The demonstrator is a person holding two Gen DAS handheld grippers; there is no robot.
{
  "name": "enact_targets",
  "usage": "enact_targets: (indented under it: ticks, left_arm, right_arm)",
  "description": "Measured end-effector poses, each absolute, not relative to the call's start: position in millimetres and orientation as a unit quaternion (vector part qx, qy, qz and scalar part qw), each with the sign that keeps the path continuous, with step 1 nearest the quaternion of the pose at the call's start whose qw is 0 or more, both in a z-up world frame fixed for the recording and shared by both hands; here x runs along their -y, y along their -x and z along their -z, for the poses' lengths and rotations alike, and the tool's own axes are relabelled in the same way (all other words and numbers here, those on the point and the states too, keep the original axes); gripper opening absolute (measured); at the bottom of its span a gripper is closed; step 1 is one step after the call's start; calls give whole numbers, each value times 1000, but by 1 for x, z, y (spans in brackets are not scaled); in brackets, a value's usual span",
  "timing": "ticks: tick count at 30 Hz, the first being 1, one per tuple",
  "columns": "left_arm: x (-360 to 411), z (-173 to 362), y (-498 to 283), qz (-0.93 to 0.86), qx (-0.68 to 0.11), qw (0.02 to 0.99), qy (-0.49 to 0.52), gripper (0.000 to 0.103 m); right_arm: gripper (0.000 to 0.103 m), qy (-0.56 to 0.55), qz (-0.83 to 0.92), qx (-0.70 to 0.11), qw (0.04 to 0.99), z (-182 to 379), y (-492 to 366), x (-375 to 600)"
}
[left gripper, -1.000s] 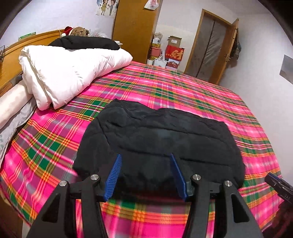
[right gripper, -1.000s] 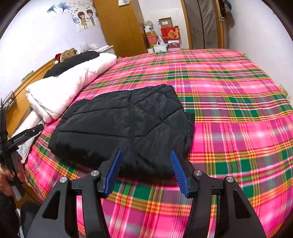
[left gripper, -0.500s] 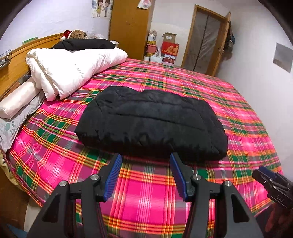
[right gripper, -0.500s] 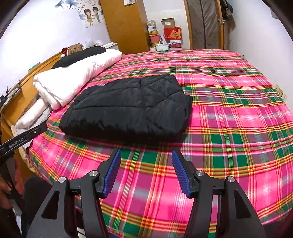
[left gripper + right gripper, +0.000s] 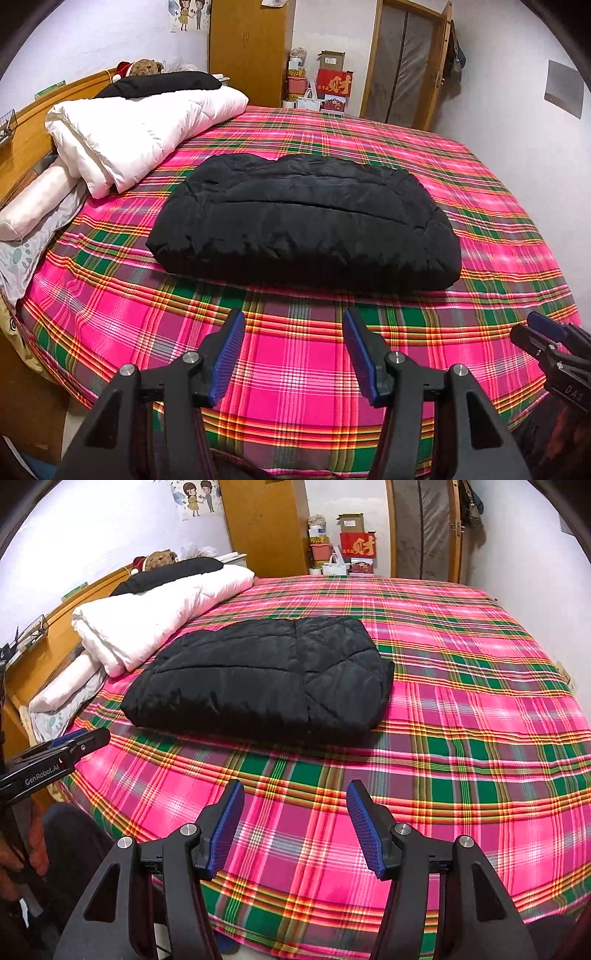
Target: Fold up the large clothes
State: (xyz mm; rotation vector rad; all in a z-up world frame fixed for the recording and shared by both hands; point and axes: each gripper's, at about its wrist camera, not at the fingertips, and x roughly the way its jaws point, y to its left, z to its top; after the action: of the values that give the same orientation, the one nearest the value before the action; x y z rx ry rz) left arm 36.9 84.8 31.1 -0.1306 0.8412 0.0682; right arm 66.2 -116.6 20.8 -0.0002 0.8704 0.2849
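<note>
**Apparently folded: black jacket lying on the bed**

Now the black padded jacket [image 5: 306, 225] is lying as a compact bundle on the plaid bed [image 5: 295, 369], near the white duvet [image 5: 144, 136]. Left gripper [image 5: 293, 354] and right gripper [image 5: 293, 827] are hovering spread apart, holding nothing; squaring any loose edges would be finishing it well.

On the side of my left gripper [image 5: 86, 740], seen from my right wrist camera, I read "GenRobot.AI" in pale letters. On my right gripper [image 5: 546, 334], at the edge of my left wrist view, I read "DAS"; the rest is cut off. The red box [image 5: 357, 545] by the door carries a large gold Chinese character, 财.
</note>
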Motion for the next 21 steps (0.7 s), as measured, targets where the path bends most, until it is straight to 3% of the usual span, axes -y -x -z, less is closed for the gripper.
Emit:
enact_targets:
  ticks: [21]
  left_arm:
    - [-90, -29, -36, -37, -407, 911, 62, 57]
  right_arm:
    - [58, 8, -140, -427, 893, -19, -67, 110]
